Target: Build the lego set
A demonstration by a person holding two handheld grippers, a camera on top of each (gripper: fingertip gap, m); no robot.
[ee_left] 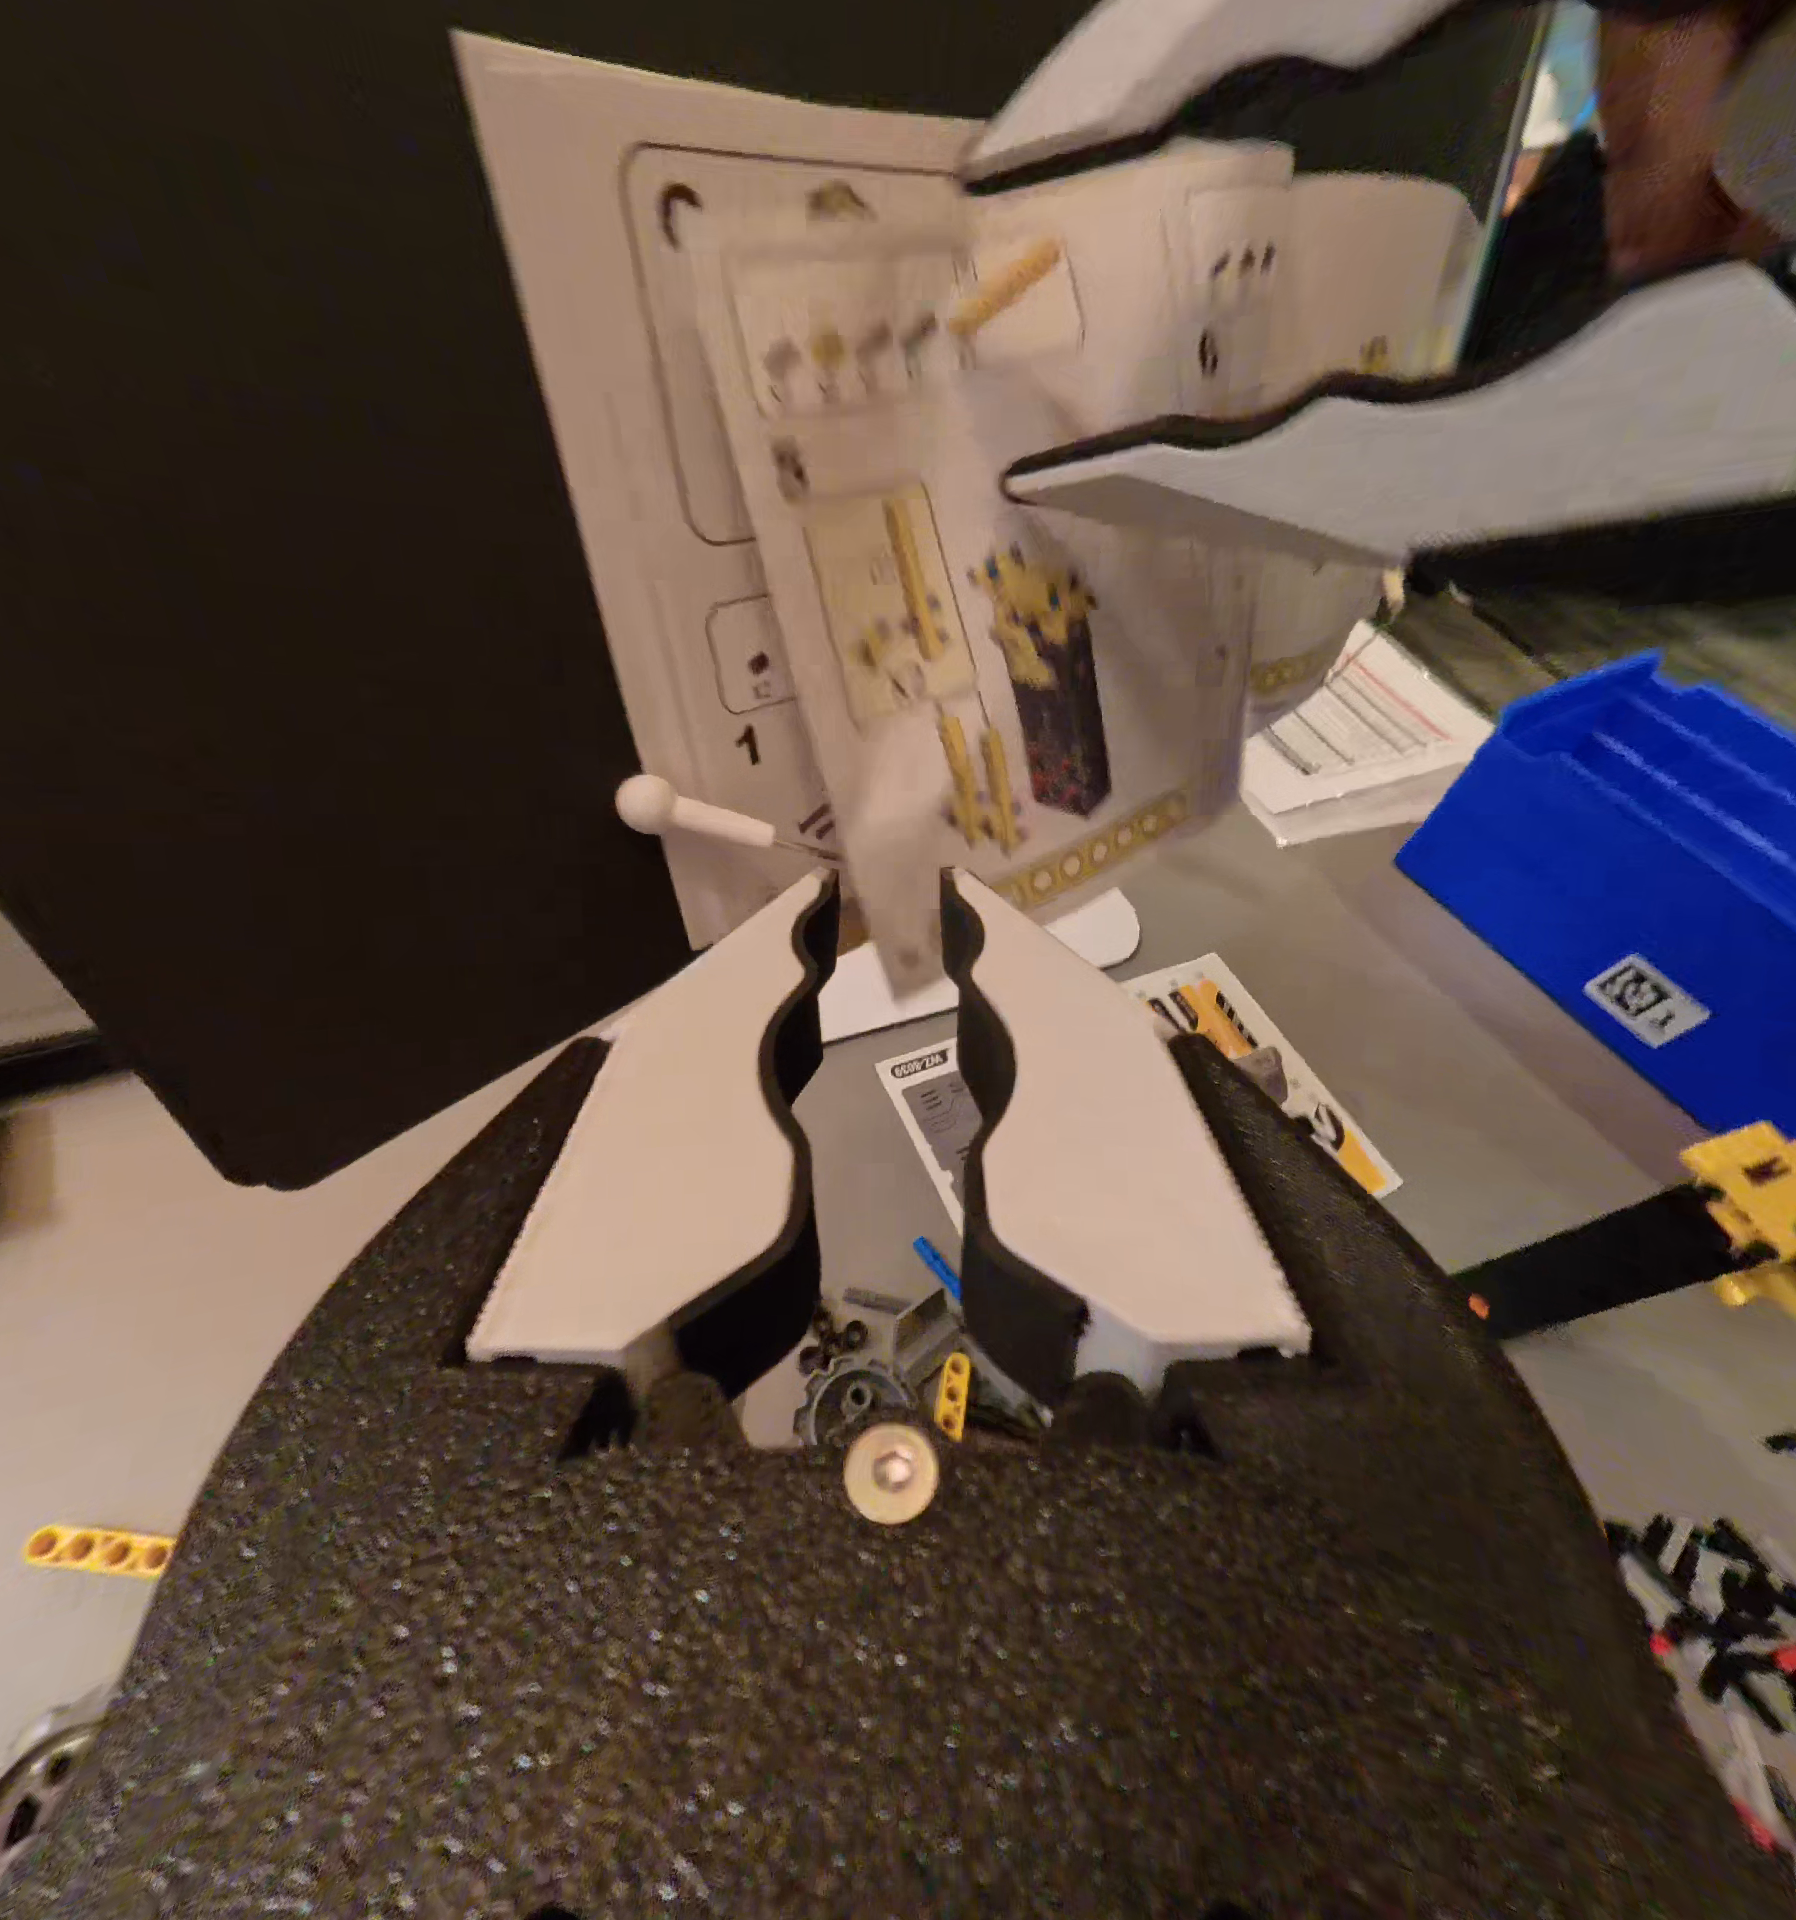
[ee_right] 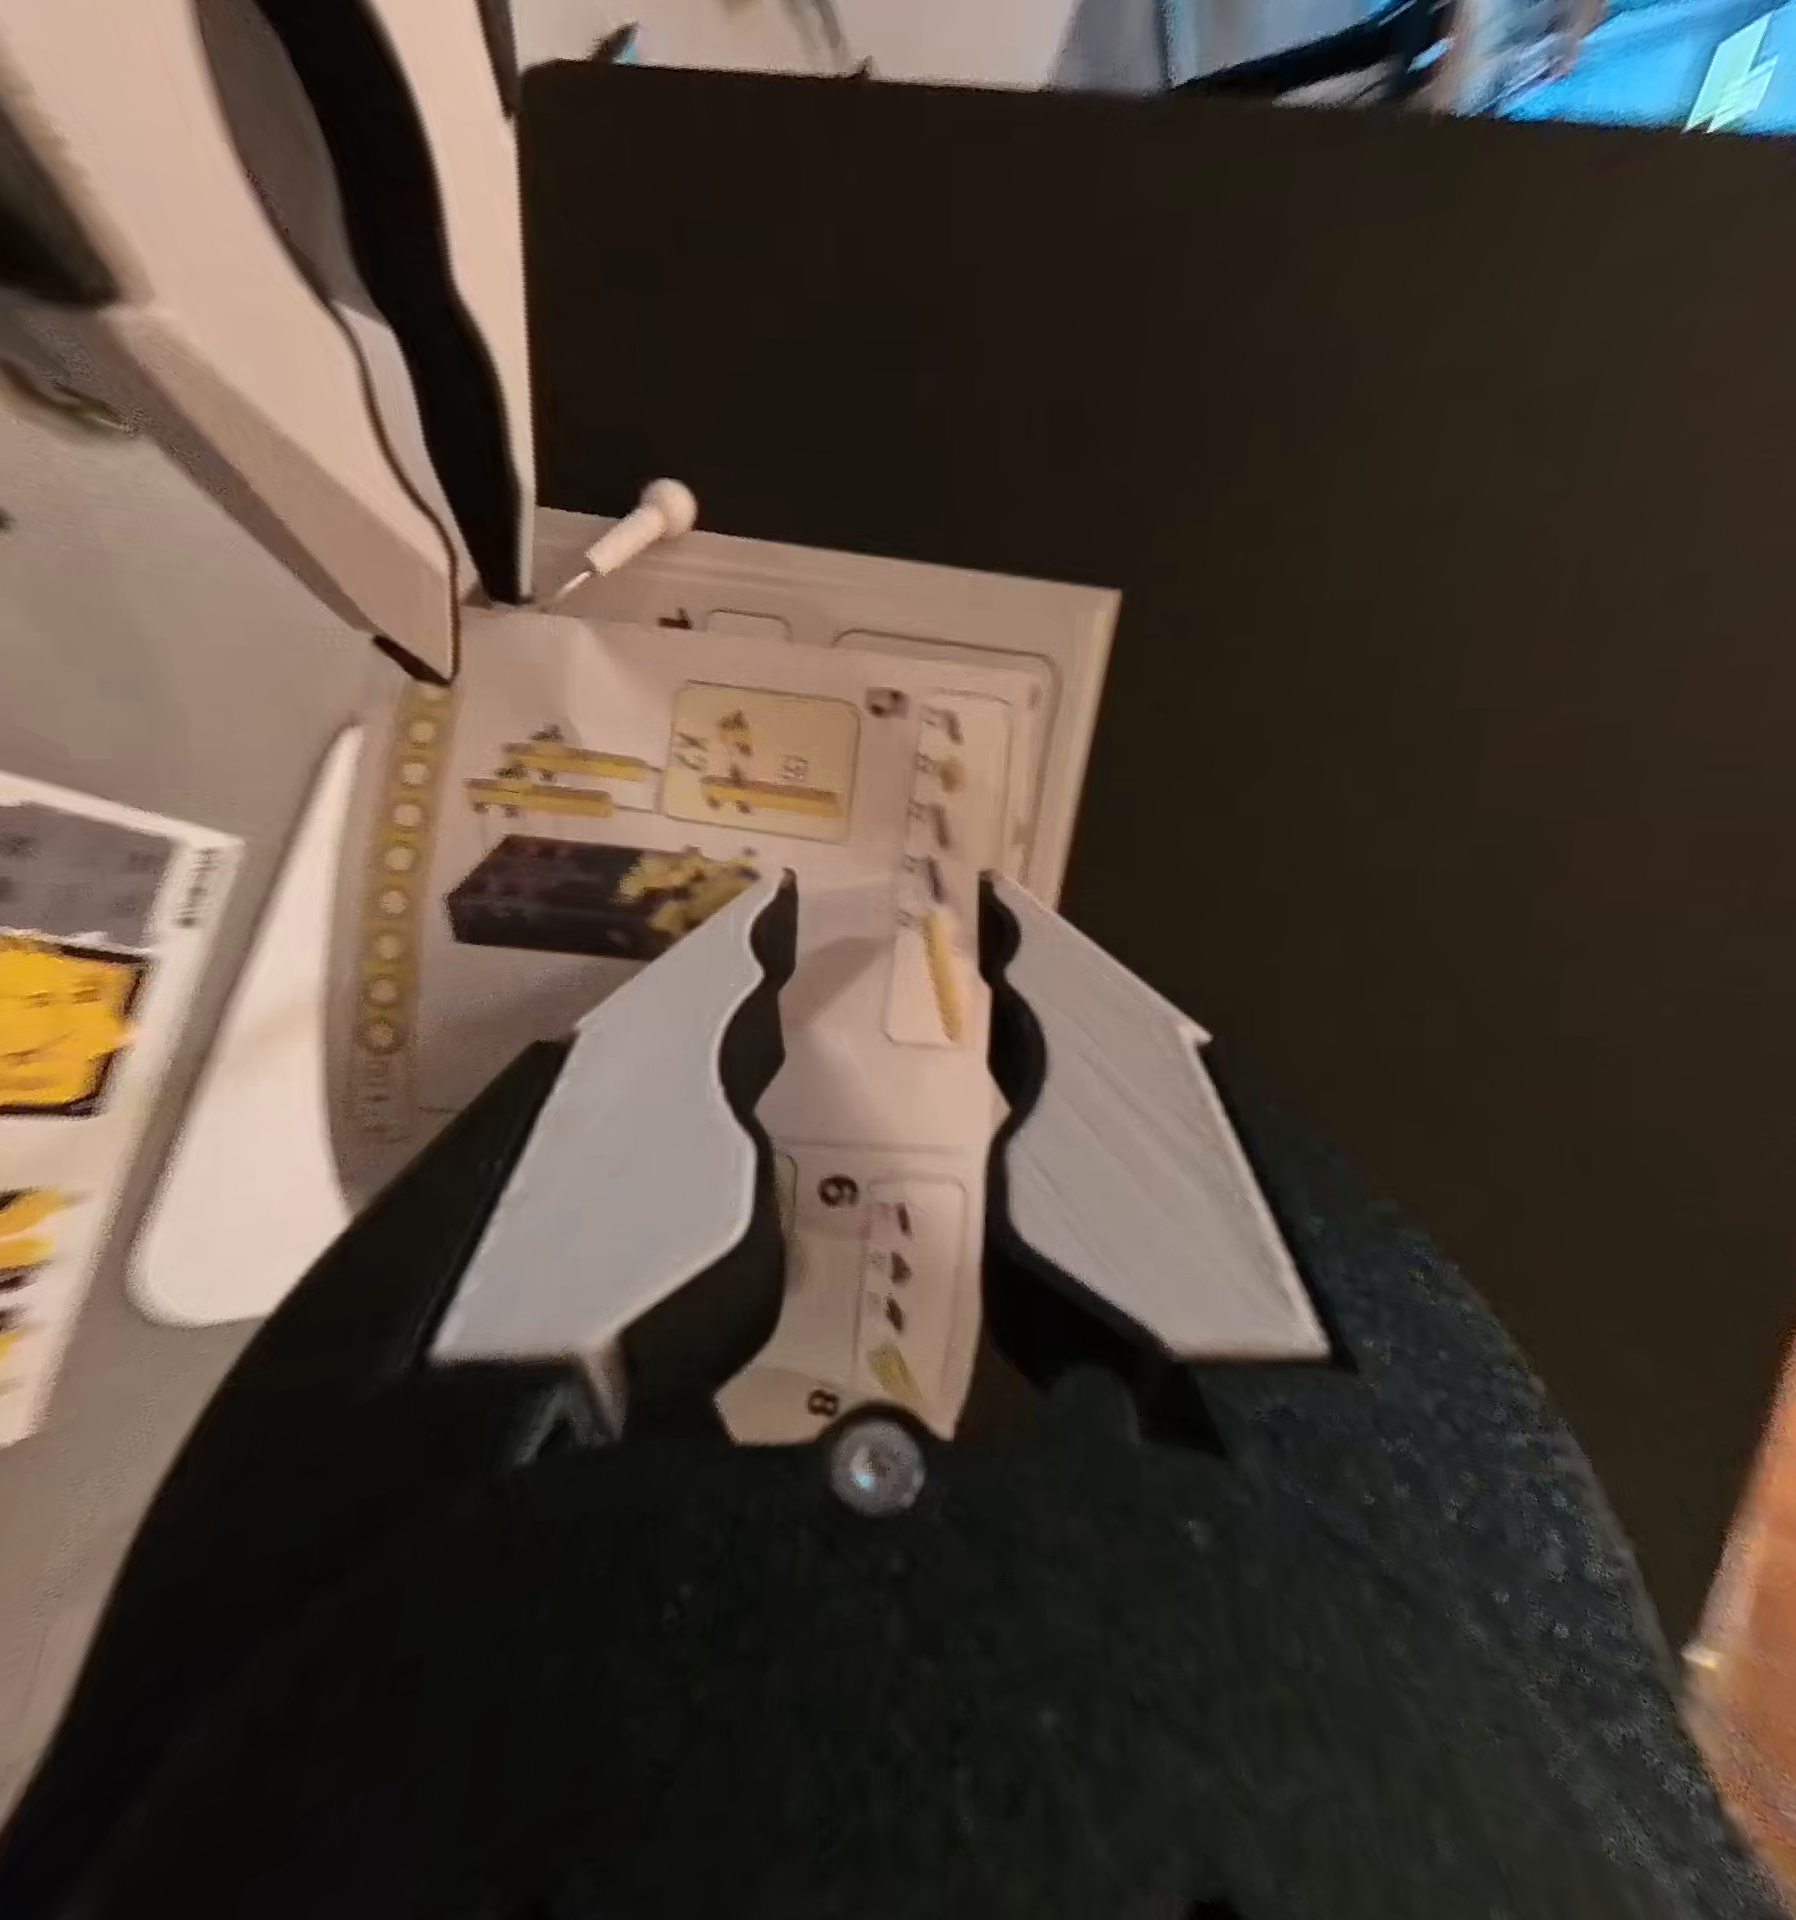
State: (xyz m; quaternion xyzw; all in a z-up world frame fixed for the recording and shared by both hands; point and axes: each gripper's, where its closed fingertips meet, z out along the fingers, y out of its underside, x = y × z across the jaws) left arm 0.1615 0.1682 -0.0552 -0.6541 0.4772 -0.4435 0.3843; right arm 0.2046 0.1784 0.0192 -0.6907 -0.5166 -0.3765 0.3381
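Note:
An open instruction booklet point(ee_left: 873, 416) stands upright on a white stand in front of a black board point(ee_left: 250, 520). My left gripper point(ee_left: 886, 883) is at the booklet's lower edge, jaws a little apart, with the loose, blurred corner of a page point(ee_left: 899, 862) between its tips. My right gripper point(ee_left: 993, 322) is higher up and wide open across the lifted pages. In the right wrist view the right gripper point(ee_right: 886, 883) is open with a curved page point(ee_right: 873, 1195) between its fingers. There the left gripper point(ee_right: 468, 634) is at the booklet's point(ee_right: 769, 727) corner.
A white knobbed pin point(ee_left: 655, 805) sticks out of the stand. A blue bin point(ee_left: 1652, 883) stands at the right, with a yellow model on a black strap point(ee_left: 1777, 1216) before it. A sticker sheet point(ee_left: 1258, 1070), small loose parts point(ee_left: 873, 1361), a yellow beam point(ee_left: 94, 1550) and black pieces point(ee_left: 1746, 1642) lie on the grey table. There is about 9 cm between the tips of the two grippers. The yellow beam point(ee_left: 94, 1550) sits 25 cm or so from the ends of my left fingers.

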